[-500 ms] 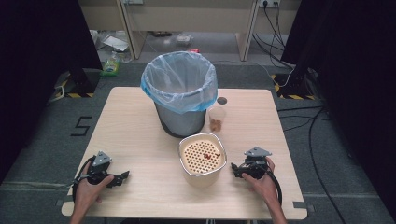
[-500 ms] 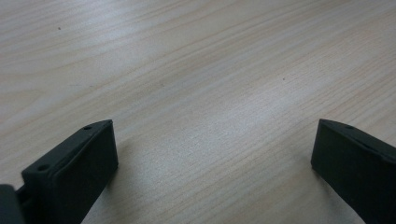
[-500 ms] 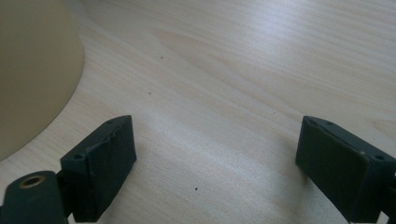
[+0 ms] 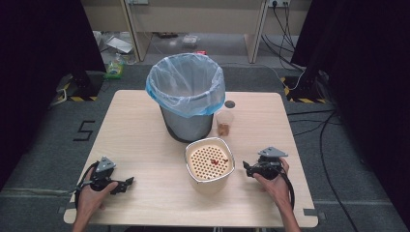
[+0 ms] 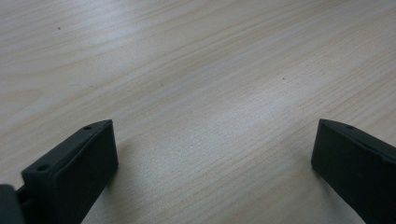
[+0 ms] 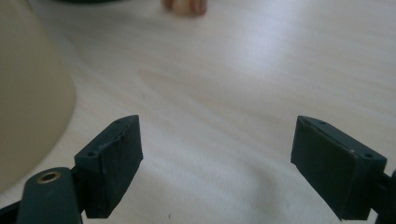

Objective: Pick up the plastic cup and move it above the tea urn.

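Lower left of the high view: left gripper [image 4: 117,185] held low over bare table [image 4: 140,140], jaws spread wide with nothing between them, as confirmed in the left gripper view [image 5: 212,163].

Upper centre: grey bin [image 4: 186,104] lined with a blue bag, upright. Just right of it, small clear cup [image 4: 224,123] with brown contents, close to the bin wall.

Centre: cream perforated container [image 4: 209,163] with a few red bits inside, standing near the front edge.

Lower right: right gripper [image 4: 251,169] beside the container, jaws wide apart and empty [image 6: 215,163].

Risk, as judged: cup light and crowded against the bin; likely tipped by a careless reach.

Container's cream wall [image 6: 32,93] seen close at left in the right gripper view; perforated interior visible from above alone.
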### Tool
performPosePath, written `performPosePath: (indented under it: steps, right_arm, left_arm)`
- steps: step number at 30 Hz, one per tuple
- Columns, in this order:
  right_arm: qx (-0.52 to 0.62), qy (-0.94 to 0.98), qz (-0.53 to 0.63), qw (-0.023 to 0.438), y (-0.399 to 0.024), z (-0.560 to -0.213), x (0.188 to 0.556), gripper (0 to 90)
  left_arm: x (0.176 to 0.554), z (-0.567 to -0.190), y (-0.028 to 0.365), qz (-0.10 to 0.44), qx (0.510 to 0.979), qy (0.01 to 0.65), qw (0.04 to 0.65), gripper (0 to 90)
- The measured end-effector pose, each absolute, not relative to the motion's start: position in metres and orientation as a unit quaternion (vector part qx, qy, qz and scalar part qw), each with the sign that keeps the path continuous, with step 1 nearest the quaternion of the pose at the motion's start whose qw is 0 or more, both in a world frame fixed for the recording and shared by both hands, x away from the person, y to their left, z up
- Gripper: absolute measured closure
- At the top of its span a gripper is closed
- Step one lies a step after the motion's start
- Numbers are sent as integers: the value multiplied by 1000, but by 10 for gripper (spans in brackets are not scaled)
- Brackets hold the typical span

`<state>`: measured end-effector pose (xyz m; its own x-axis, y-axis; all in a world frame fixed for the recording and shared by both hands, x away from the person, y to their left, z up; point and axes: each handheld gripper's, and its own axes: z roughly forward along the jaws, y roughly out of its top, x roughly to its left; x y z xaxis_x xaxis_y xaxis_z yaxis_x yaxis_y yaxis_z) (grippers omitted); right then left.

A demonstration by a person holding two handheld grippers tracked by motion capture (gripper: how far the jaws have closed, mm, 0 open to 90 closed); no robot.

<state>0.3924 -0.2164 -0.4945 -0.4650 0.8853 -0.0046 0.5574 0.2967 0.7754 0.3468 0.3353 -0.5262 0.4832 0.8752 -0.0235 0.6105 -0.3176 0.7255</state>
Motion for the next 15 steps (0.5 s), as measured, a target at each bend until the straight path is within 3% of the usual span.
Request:
performPosePath:
  steps: [15]
  right_arm:
    - [490, 748, 389, 221, -227, -469, 425, 299]
  left_arm:
    - [347, -526, 335, 191, 789, 470, 345, 0]
